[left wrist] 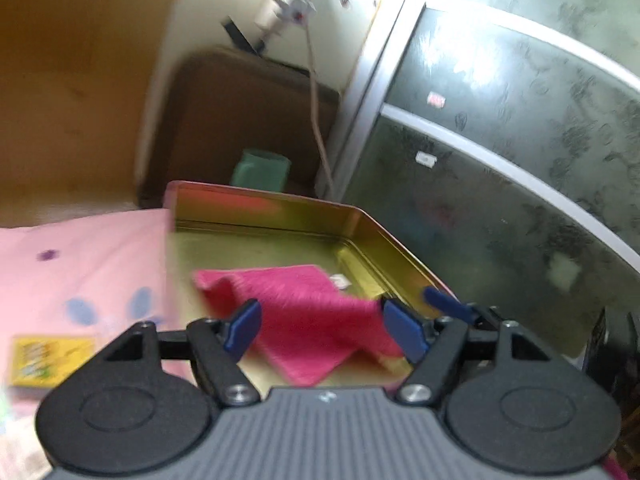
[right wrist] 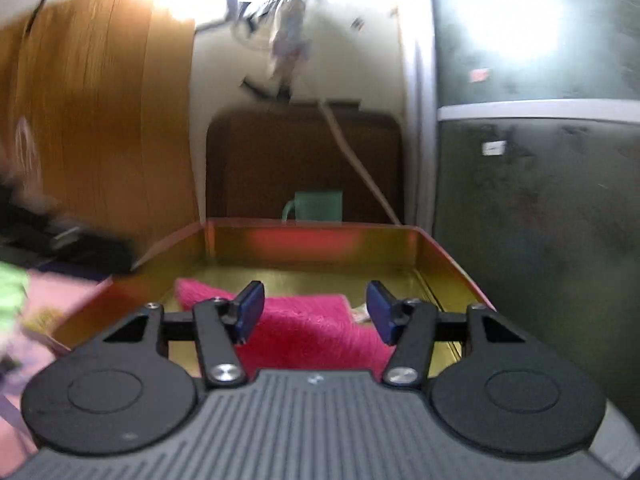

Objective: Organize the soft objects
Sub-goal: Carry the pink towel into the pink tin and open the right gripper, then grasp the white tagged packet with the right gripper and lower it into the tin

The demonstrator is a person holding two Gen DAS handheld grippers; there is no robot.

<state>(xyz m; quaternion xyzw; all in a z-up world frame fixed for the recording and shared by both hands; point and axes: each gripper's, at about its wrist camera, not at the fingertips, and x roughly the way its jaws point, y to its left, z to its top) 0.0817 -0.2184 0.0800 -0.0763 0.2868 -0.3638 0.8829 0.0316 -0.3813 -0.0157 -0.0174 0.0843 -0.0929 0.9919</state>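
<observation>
A: Where is the cloth?

B: The pink cloth [left wrist: 308, 320] lies folded on the floor of the gold tin [left wrist: 360, 232], loosely, with one corner turned up at its far left. In the right wrist view the same cloth [right wrist: 312, 332] fills the near part of the tin [right wrist: 440, 256], and a small white scrap sits just beside its right edge.

A: And the tools?

B: The left gripper [left wrist: 322, 326] has its blue pads spread wide, one on each side of the cloth, with nothing between them. Whether a pad touches the fabric I cannot tell (the picture is blurred). The right gripper [right wrist: 316, 310] is likewise spread apart over the cloth and pinches nothing. One of its blue fingers [left wrist: 448, 304] shows in the left view at the tin's right rim.

A: What is around the tin?

B: It rests on a pink sheet [left wrist: 80, 264] with blue and purple spots. A yellow box [left wrist: 48, 360] lies on the sheet, near left. Behind the tin stands a green mug [right wrist: 316, 206] before a brown case [right wrist: 280, 160]. A dark glass door [left wrist: 520, 160] runs along the right.
</observation>
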